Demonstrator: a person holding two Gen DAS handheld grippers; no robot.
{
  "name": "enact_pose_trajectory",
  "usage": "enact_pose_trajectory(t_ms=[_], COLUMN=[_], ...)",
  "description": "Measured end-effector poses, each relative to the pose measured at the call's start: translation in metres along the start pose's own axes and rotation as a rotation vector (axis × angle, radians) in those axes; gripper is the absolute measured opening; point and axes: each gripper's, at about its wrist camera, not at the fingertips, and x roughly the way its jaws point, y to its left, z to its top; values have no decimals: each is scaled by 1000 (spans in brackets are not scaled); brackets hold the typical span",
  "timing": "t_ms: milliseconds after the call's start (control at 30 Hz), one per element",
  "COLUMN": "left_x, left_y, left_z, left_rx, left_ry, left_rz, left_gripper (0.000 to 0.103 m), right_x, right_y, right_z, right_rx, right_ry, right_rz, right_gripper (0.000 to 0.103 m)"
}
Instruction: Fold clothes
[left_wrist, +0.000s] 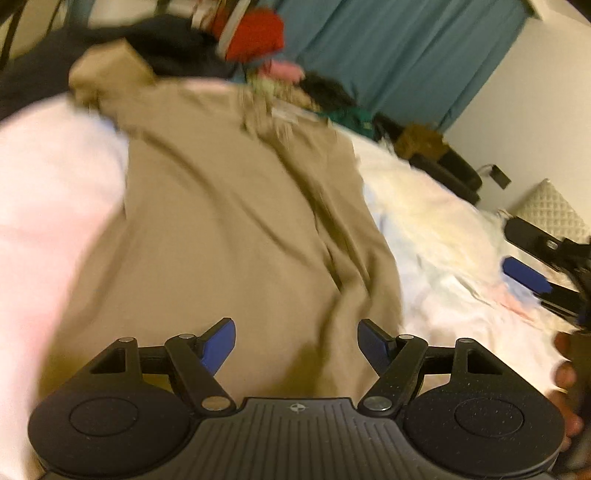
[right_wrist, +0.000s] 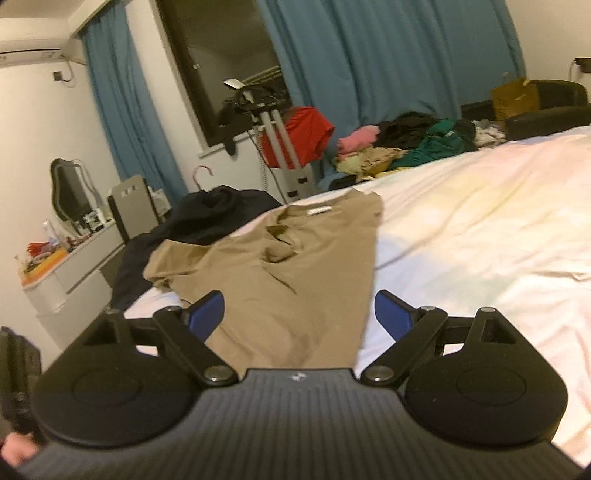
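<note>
Right wrist view: the white bed fills everything ahead of and to the right of the right tongs, with the tan shirt laid flat on it.
Shirt, place: straight ahead of both tongs; in the left wrist view the tan shirt spreads under and beyond the left tongs, touching neither pair of pads.
Shirt, long axis: it runs away from the right tongs, hem end nearest, collar and white label at the far end, so the length lies along the line the tongs point.
Shirt, edges: its right edge is a straight folded line just inside the right tongs' right finger; a crumpled sleeve or shoulder juts out to the far left of the left tongs.
Nearer hand: the left tongs look nearer, directly above the cloth; the right tongs sit back at the hem and show at the right border of the left wrist view.
Left tongs, state: jaws apart, nothing between the blue pads.
Right tongs, state: jaws spread wide, empty.
Hedge: the left wrist view is motion-blurred, so whether cloth is doubled along the middle crease is probably but not certainly so.
Coming move, as a judgement: the next fold likely turns on the left side, where the loose sleeve lies.
Clothes pile: far beyond the collar, well apart.
</note>
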Motion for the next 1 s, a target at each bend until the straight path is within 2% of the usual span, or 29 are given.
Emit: enact_pose_trajectory(t_ms=[67, 100, 267, 333, 367, 400, 467, 633, 733, 800, 900, 967, 1000], left_x=[3, 4, 5, 9, 12, 13, 11, -10, -21, -18, -11, -13, -16], left_y=[0, 1, 1, -2, -3, -5, -11, -25, -33, -36, -45, -49, -50], left_z=[-11, -16, -29, -32, -32, -34, -38, -46, -56, -62, -66, -63, -60], left_rx=[-26, -37, -48, -48, -44, -36, -13, 28, 46, 39, 86, 104, 109], left_ry=[47, 62, 108, 144, 161, 174, 172, 100, 88, 109, 113, 82, 63], left_rz=[-10, -18, -77, -70, -75, -85, -90, -69, -6, 33, 97, 86, 82], left_gripper=[67, 59, 50, 26, 19, 6, 6, 3, 2, 2, 2, 4, 12], right_x=[1, 1, 0, -2, -3, -4, -5, -8, -10, -10, -10, -13, -15], right_y=[-6, -9, -23, -24, -23, -21, -19, -15, -14, -13, -10, -7, -5], right_z=[-1, -1, -1, -1, -1, -2, -2, -1, 0, 0, 0, -1, -1], right_rx=[21, 40, 132, 127, 114, 101, 77, 54, 42, 43, 34, 2, -17], right_ry=[0, 1, 19, 11, 9, 8, 5, -14, -25, -27, -31, -39, -46], right_rz=[-10, -9, 19, 25, 18, 10, -1, 6, 1, 6, 16, 1, -8], right_gripper=[90, 90, 90, 90, 90, 90, 90, 90, 90, 90, 90, 90, 90])
